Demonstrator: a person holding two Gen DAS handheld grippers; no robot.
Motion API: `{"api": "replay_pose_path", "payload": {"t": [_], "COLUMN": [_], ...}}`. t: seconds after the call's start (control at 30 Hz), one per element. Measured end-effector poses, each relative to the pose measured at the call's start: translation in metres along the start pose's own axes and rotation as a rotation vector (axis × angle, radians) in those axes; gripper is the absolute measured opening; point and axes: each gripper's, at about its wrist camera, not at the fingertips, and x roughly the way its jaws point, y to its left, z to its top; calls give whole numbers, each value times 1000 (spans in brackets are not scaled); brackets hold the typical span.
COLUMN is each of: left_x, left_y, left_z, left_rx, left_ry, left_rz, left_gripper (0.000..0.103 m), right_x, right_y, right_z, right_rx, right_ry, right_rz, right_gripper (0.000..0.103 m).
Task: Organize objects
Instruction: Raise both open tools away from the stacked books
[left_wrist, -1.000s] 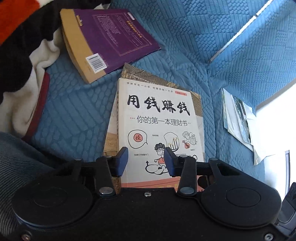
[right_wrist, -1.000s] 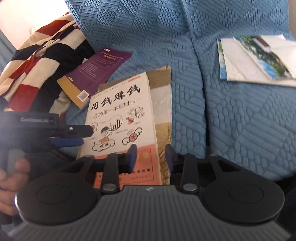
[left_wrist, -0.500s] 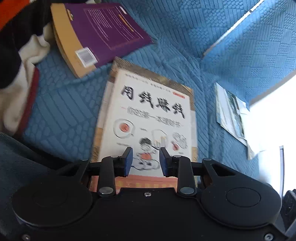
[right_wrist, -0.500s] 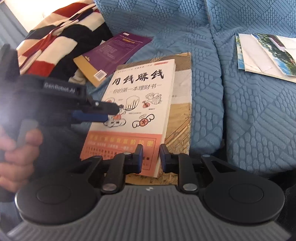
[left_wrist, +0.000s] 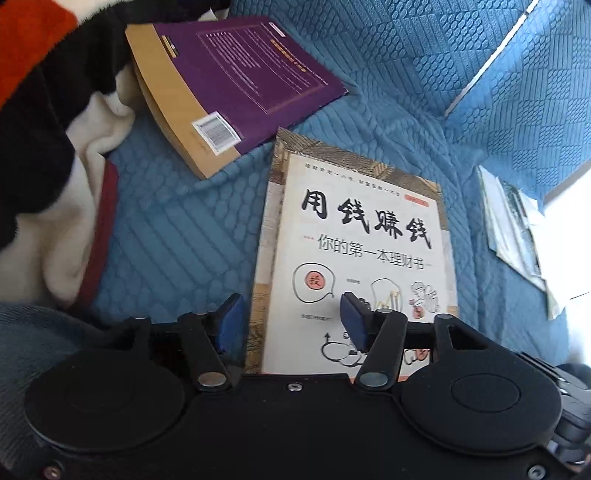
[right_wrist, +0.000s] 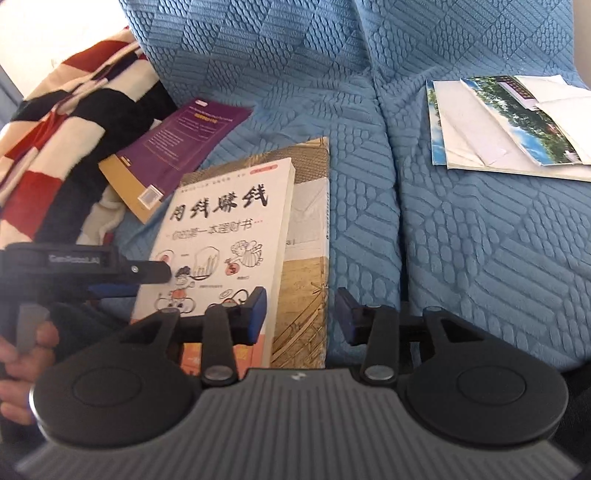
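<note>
white paperback with black chinese title (left_wrist: 364, 258) is seen stacked on a gold-patterned book (right_wrist: 308, 236) on the blue quilted sofa (right_wrist: 461, 240). left gripper (left_wrist: 291, 325) and right gripper (right_wrist: 301, 315), just opened, are held empty above it; step judged: stack squared; purple-backed book (left_wrist: 240, 77) to be fetched next.

Daylit, blown-out glare at upper corners; fisheye-bent edges, slight motion blur

Sofa cover (right_wrist: 480, 258): blue, quilted in geometric relief. Top book (left_wrist: 362, 258): white cover, black characters, orange band at its lower edge. Book beneath (right_wrist: 306, 288): gold-brown patterned. Third book (left_wrist: 243, 74): purple cover, tan spine. Blanket (right_wrist: 55, 140): red, black and cream checks. Gripper pads (left_wrist: 231, 321): blue on black.
</note>
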Motion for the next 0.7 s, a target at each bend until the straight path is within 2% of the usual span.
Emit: {"api": "replay_pose_path", "payload": {"t": [0.07,0.17,0.37,0.5,0.7], "left_x": [0,2,4,4,6], "left_y": [1,-1,-10,-13,-17], "left_z": [0,0,0,0,1], "left_rx": [-3,2,57,79,89], "left_ry": [-9,-13,-12,-7,11], "left_rz": [-13,-29,-4,2,-38], "left_gripper": [59,60,62,60,56], "right_x": [3,7,13,12,7], "right_y": [0,-2,-4,-7,-15], "right_z": [0,0,4,4,5], "right_rx": [2,9,19,41,67], "right_ry": [-6,-15,-15,-21,-27], "right_rz": [3,20,98,117,109], "right_gripper": [56,60,62,62,63]}}
